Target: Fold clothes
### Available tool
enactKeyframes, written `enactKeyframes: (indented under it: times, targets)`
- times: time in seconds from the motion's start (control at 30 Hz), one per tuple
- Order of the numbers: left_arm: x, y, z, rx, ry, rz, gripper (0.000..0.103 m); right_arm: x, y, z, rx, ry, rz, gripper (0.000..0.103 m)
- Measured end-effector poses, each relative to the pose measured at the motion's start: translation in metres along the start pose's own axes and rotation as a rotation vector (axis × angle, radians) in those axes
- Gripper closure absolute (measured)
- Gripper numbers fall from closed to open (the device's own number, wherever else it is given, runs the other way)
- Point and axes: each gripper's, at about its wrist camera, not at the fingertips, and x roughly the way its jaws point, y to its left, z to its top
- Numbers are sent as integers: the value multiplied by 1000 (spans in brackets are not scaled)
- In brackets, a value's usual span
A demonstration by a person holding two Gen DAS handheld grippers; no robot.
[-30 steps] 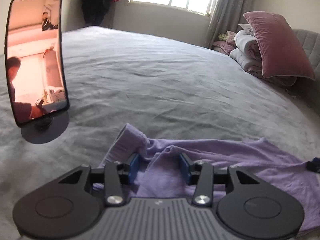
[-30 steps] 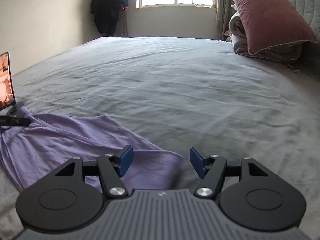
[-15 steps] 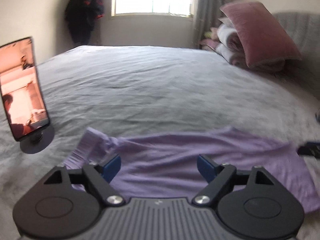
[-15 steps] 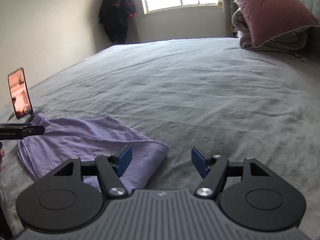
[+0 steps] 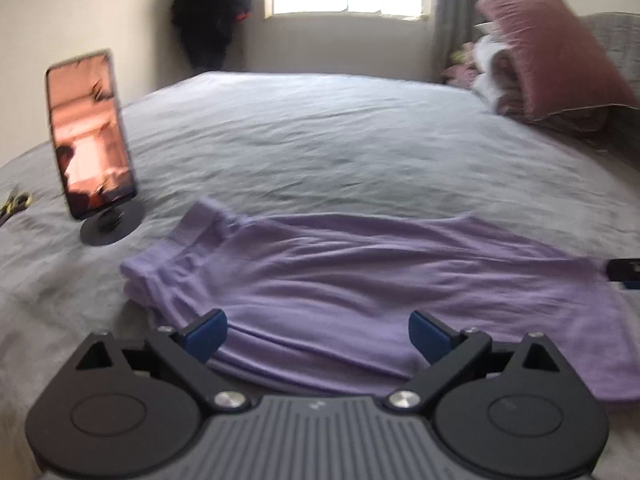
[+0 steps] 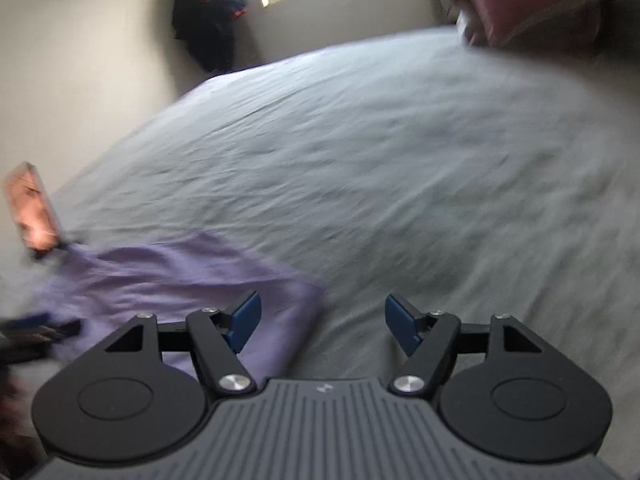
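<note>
now the left gripper (image 5: pixel 318 334) is spreading its jaws wide, pinching nothing, hovering over the near edge of the purple cloth (image 5: pixel 360 292). the right gripper (image 6: pixel 322 322) is standing apart too, empty, its left finger over the cloth's (image 6: pixel 180 280) corner and its right over bare bed (image 6: pixel 400 160). the cloth is lying flat on the bed, waistband end beside the phone (image 5: pixel 90 132) on its stand. judging by this, a fresh fold is being lined up; each gripper should be pinching all layers at an end's edge, then lifting evenly so nothing is dragging or bunching.
</note>
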Motion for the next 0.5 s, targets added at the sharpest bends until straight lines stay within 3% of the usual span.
enactKeyframes:
  times: [0.13,0.23,0.5]
  targets:
    - [-26,-37,-9,98,-77,-58,4,-6,-18,-10,196,140,207,30]
    - [-42,-67,-18,164,-136,-109,4,-11,-37,-20,340,195,326,31]
    - [-59,-131,-47,339,-168,-299,5,-12,-60,-42,496,305,497,49]
